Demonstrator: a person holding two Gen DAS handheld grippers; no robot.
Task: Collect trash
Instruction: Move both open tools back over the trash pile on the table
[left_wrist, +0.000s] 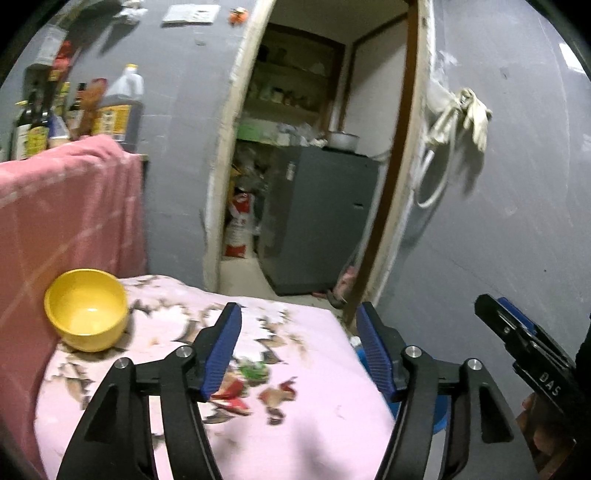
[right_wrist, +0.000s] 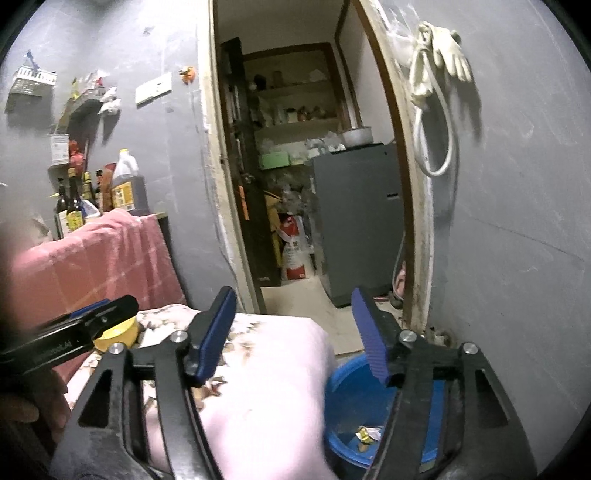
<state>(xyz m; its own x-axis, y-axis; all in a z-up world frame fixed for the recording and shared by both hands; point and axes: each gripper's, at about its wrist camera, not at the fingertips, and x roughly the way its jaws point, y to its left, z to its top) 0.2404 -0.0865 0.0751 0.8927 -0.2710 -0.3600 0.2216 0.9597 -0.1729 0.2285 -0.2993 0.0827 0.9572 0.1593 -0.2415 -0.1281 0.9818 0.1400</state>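
**Mia:** See the blue bucket (right_wrist: 347, 402) down on the floor, right beside the table? There is trash (right_wrist: 367, 432) in it.

**Ben:** Yes, a small crumpled wrapper, yellow and white. It lies at the bottom of the bucket. It is too scrunched up and small for me to say which way it points or which side is its long one.

**Mia:** What else can hold things?

**Ben:** The yellow bowl (left_wrist: 86, 309) on the table. It stands the right way up on the pink flowery cloth (left_wrist: 288, 424), near the far left edge. I see nothing inside it.

**Mia:** And the tongs?

**Ben:** The left gripper (left_wrist: 299, 350) is let go. Its blue pads are wide apart and nothing is between them. It hangs over the cloth.

**Mia:** The right gripper (right_wrist: 293, 338) too?

**Ben:** Same. Its fingers are spread with nothing in them. One finger is over the table edge and the other is over the bucket. Both grippers point toward the doorway.

**Mia:** I see jars and bottles back there.

**Ben:** Yes, dark bottles (right_wrist: 72, 214) and a big brown jug (left_wrist: 120, 110) with a yellow cap stand behind the red towel (left_wrist: 66, 206). The jug looks full of dark liquid. Through the door a pot (right_wrist: 357, 136) sits on a grey cabinet (right_wrist: 360, 218). I cannot see into it.
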